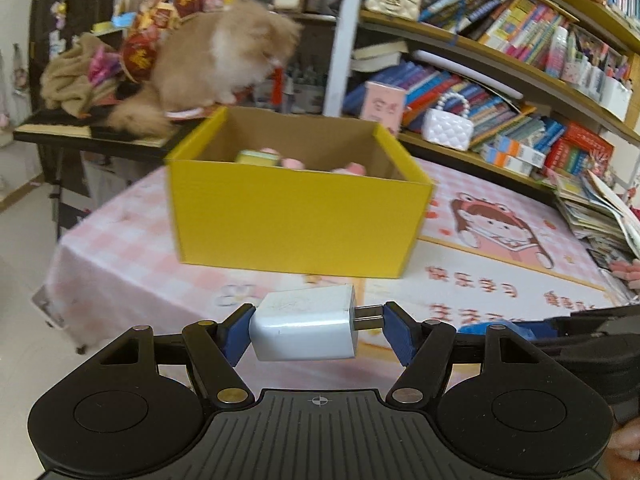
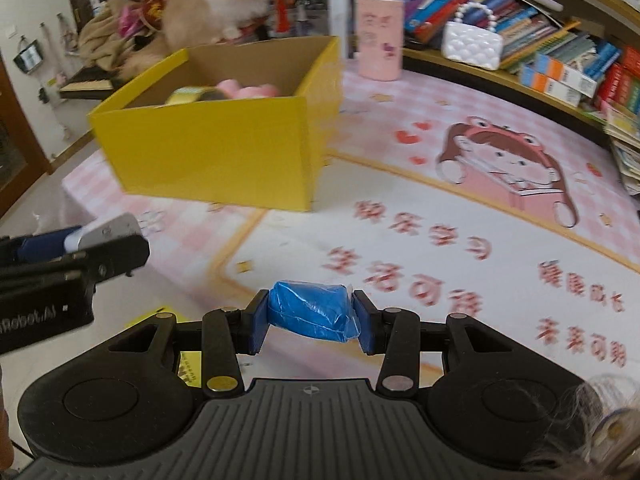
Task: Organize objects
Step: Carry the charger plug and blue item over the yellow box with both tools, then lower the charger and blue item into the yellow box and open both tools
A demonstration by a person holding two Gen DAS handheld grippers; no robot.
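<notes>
My left gripper [image 1: 318, 326] is shut on a white plug charger [image 1: 304, 322], held above the pink tablecloth with its prongs against the right pad. A yellow cardboard box [image 1: 296, 220] stands open just ahead, with pink items and a small yellow-green item inside. My right gripper [image 2: 310, 316] is shut on a blue plastic-wrapped packet [image 2: 314, 310], held above the table. In the right wrist view the yellow box [image 2: 216, 152] is ahead to the left, and the left gripper with the charger [image 2: 104, 232] shows at the left edge.
A fluffy ginger cat [image 1: 224, 60] sits on a ledge right behind the box. Bookshelves [image 1: 500, 60] with white handbags [image 1: 448, 124] run along the right. A pink cup [image 2: 378, 38] stands behind the box. The table's left edge drops to the floor.
</notes>
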